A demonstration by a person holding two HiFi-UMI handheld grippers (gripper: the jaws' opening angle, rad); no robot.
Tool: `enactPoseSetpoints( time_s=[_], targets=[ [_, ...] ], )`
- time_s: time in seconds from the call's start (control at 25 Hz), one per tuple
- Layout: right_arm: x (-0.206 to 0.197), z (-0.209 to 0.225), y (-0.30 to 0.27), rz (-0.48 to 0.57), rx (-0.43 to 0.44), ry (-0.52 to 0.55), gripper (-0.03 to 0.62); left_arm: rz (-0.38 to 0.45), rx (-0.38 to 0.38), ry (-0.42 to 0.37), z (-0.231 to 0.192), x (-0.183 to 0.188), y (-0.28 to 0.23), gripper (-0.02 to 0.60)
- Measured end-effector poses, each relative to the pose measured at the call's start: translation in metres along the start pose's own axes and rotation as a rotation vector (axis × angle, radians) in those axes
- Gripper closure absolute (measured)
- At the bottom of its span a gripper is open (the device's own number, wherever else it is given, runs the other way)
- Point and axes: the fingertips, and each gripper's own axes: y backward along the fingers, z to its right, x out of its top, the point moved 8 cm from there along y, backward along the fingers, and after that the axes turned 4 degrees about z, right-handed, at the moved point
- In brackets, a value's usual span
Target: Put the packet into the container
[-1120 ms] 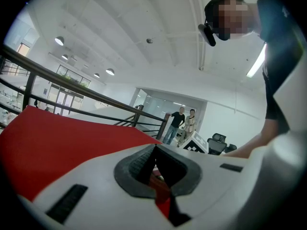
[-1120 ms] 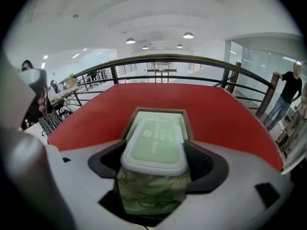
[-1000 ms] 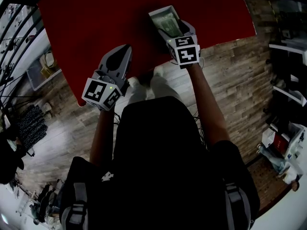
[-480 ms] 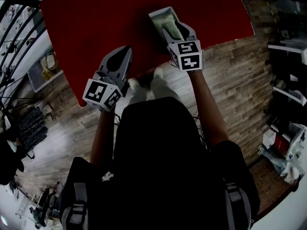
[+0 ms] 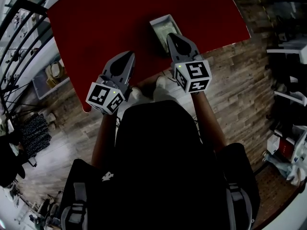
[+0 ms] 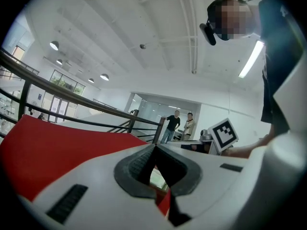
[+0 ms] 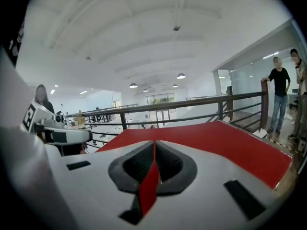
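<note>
Packet (image 5: 161, 28) lies in the white container (image 5: 160, 18); placing seems done. Left gripper (image 5: 130, 55) and right gripper (image 5: 171, 35), its jaws just closed, hold nothing, jaws together; retreat comes next.

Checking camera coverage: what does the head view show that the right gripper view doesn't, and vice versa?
Head view only: the container holding the packet, the wooden floor. Right gripper view only: two bystanders, the ceiling lights. Both: the red table, the left hand-held gripper, and the right hand-held gripper, shut and empty.
</note>
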Motion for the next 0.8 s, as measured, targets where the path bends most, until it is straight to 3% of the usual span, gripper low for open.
enactPoseSetpoints(
  time_s=[0.48,0.8],
  targets=[
    [0.024,-0.042,0.038,0.205,0.124,0.032,0.572,0.027,-0.063,-0.042,0.019,0.012,0.007,0.574],
    [0.022,-0.055,0.046,0.219,0.136,0.035,0.574,0.037,-0.08,-0.048,0.02,0.014,0.011,0.574]
  ],
)
